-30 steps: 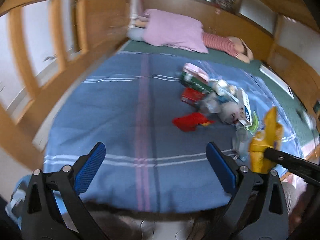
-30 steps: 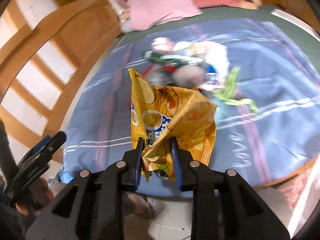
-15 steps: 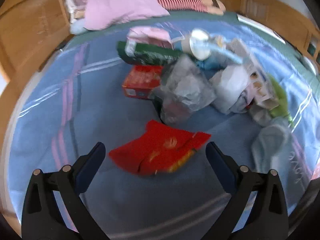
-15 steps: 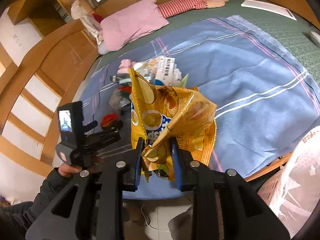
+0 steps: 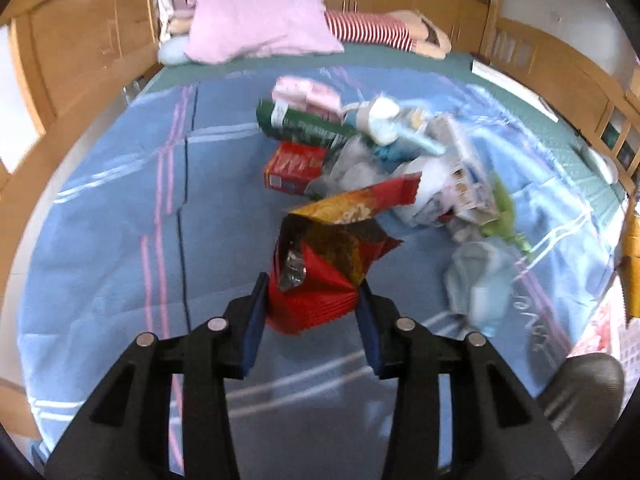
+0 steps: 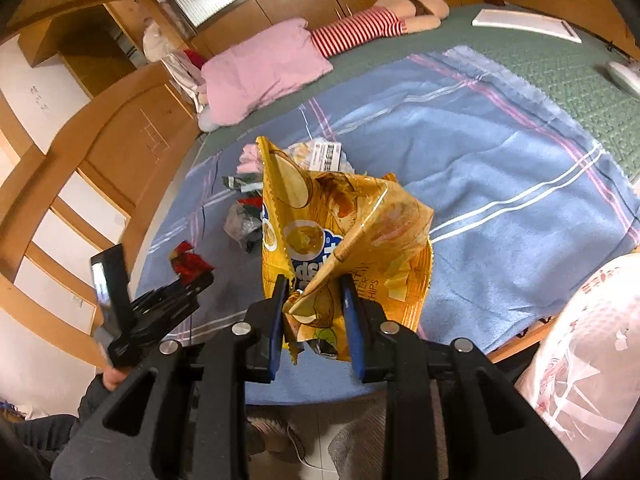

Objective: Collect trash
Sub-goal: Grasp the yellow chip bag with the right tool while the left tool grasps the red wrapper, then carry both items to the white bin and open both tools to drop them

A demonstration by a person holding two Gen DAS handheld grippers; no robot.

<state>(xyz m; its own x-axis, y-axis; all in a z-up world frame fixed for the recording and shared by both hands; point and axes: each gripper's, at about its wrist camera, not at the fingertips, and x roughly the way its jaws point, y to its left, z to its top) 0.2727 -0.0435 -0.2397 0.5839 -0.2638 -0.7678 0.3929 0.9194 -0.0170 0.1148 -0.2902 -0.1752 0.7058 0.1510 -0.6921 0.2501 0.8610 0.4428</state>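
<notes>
Bare blanket (image 5: 100, 240) left (trash pile (image 5: 380, 160) right)

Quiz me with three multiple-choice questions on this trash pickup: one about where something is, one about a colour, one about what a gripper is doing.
1. Where does the remaining trash pile lie?
A. On the blue blanket
B. On the pink pillow
C. On the floor

2. What colour is the chip bag in the right gripper?
A. Green
B. Yellow
C. White

3. What is the left gripper doing?
A. Hanging open and empty
B. Resting on the pillow
C. Clamping a red snack wrapper

Answers:
1 A, the litter sits mid-blanket.
2 B, the bag is plainly yellow.
3 C, both fingers press the wrapper's sides.
</notes>
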